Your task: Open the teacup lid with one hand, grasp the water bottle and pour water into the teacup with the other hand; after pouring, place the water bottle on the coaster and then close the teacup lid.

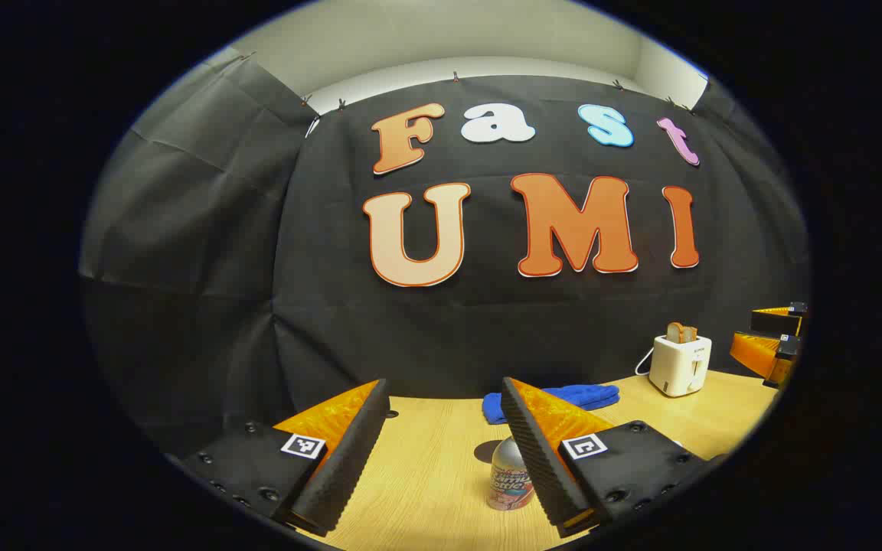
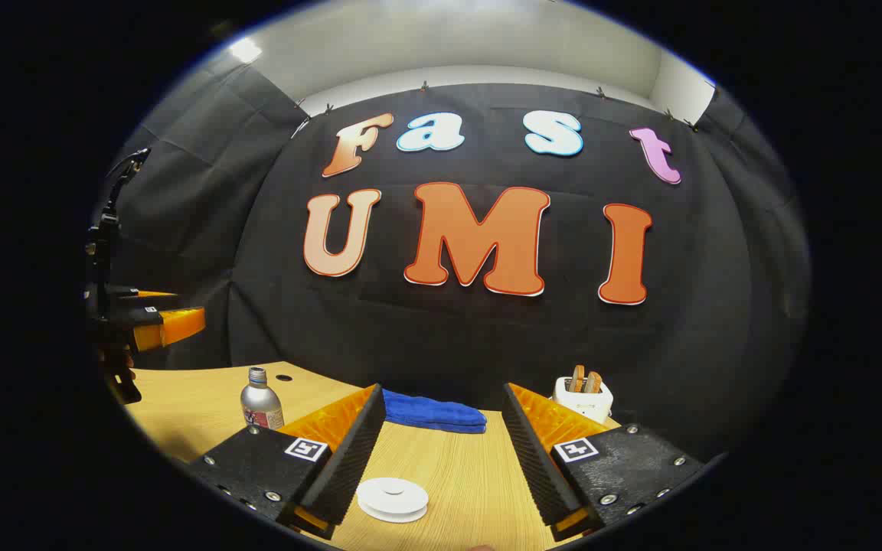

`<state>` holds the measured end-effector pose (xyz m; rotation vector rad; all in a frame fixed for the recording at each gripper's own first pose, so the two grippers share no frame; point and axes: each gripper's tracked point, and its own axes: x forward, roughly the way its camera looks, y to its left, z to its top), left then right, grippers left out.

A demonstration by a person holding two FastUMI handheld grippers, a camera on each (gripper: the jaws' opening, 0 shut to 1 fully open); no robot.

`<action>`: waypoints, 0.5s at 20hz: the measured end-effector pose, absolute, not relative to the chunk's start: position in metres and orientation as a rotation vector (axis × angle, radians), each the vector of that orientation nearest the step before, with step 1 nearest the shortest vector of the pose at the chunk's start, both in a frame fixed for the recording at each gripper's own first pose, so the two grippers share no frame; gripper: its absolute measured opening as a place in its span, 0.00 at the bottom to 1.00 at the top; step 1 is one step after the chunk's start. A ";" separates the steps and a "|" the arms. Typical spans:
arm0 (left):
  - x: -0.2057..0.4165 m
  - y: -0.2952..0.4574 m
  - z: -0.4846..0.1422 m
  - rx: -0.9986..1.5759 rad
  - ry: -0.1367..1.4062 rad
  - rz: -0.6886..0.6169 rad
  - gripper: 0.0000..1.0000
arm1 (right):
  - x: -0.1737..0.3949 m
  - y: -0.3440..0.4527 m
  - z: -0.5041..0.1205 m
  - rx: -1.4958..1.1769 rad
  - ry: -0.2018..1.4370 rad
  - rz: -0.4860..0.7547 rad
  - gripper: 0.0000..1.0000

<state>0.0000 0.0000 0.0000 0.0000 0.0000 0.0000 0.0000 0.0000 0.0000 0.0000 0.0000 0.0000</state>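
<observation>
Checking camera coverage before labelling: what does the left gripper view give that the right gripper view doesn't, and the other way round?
Left gripper view: the water bottle stands close up between the fingers of the open left hand-held gripper.
Right gripper view: a white round disc, coaster or lid I cannot tell, lies on the table by the open right hand-held gripper.
Both: bottle, blue cloth, toaster, table.

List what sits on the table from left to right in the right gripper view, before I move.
Left gripper at the edge → water bottle → white lid → blue cloth → toaster.
</observation>
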 end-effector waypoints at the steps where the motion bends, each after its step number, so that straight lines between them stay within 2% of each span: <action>1: 0.000 -0.001 0.000 -0.001 -0.005 -0.002 0.96 | 0.000 0.002 0.000 0.001 -0.001 0.003 0.92; 10: -0.001 -0.001 -0.007 -0.009 0.007 -0.002 0.98 | -0.001 0.007 -0.003 0.011 0.011 0.023 0.92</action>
